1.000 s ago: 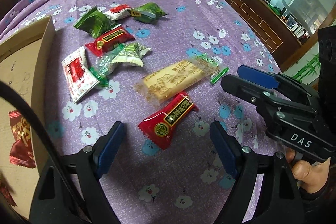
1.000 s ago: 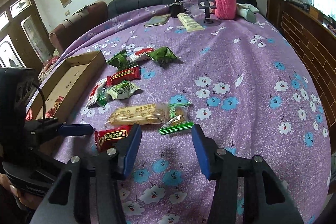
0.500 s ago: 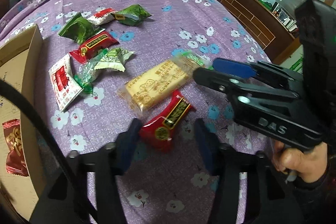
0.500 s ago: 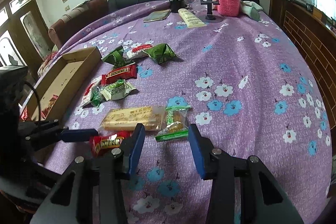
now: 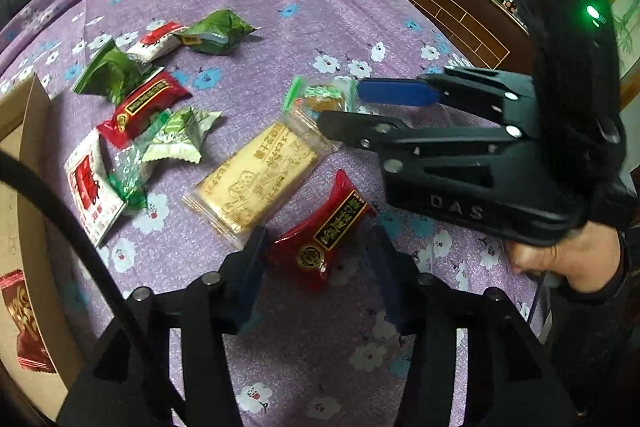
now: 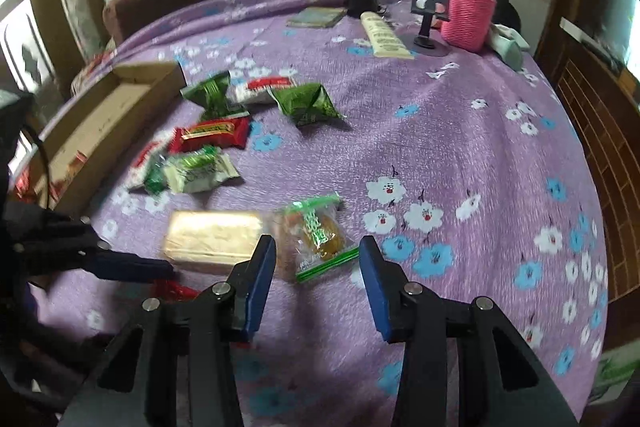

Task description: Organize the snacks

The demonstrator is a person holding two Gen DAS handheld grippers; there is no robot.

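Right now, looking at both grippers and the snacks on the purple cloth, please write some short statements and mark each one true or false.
1. The left gripper has its fingers on either side of the red snack packet. True.
2. The right gripper holds the pink bottle. False: the bottle stands at the table's far end, untouched.
3. The cardboard box holds no snack. False: a red packet lies inside.
4. The clear green-edged packet lies before the open right gripper. True.

Biscuit pack (image 5: 256, 179) lies mid-table — box (image 5: 24, 131) to its left, jelly packet (image 5: 324, 99) right.
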